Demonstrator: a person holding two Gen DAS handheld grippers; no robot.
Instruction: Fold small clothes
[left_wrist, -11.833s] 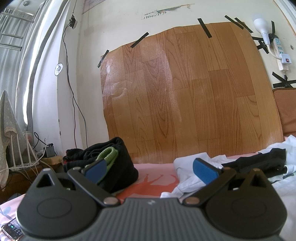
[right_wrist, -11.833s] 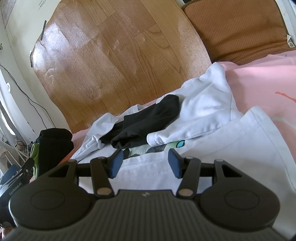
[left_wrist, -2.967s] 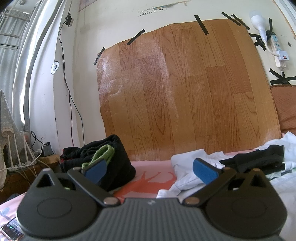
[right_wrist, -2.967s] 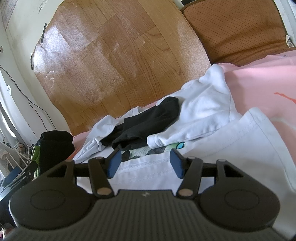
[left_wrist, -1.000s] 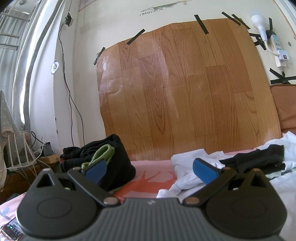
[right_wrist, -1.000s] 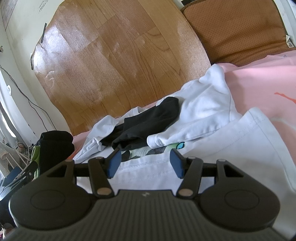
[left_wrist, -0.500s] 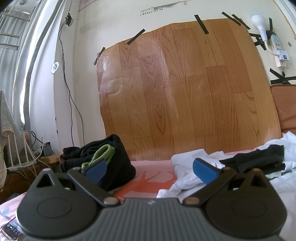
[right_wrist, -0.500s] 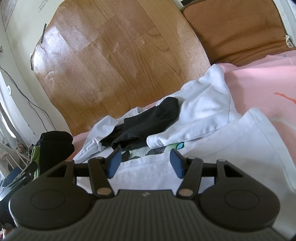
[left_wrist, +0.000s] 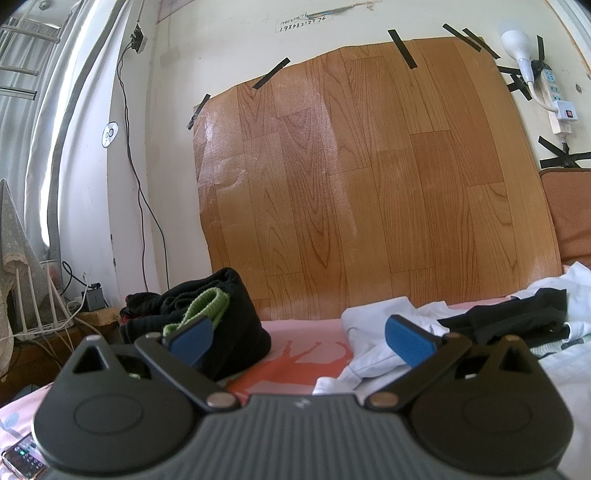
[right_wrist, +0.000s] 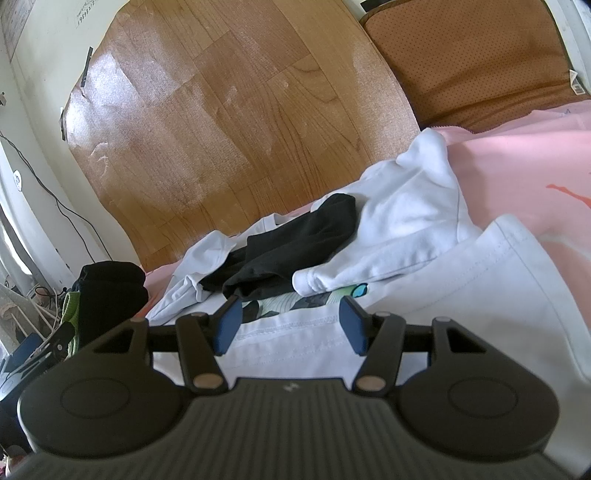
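Over at the left edge of the bed sits a rolled dark bundle with a green cuff (left_wrist: 207, 317), already bunched and well apart from the loose heap. The left gripper (left_wrist: 299, 338) points level across the pink sheet (left_wrist: 295, 362), its blue pads spread wide with nothing between them; the bundle lies just beyond its left pad, and the first of the loose white cloth begins behind its right pad. Moving rightward, the heap proper starts: a crumpled white garment (right_wrist: 406, 210) with a black garment (right_wrist: 295, 243) draped over it, the black piece running lengthwise from the low left up toward the right, toward the wood-patterned sheet (right_wrist: 240, 110) taped to the wall. In front of those, nearest me, a white printed T-shirt (right_wrist: 461, 295) lies fairly flat, its stitched hem running across the right gripper's line of sight. The right gripper (right_wrist: 290, 323) hangs tilted down just over that hem, pads apart and holding nothing, the hem passing squarely between them. So the clothes lie ahead and to the right of the left tool but directly under and ahead of the right one; I judge the right hand is the nearer to begin, either on the hem below it or on the black piece a short reach forward. Nothing in the heap looks folded yet.
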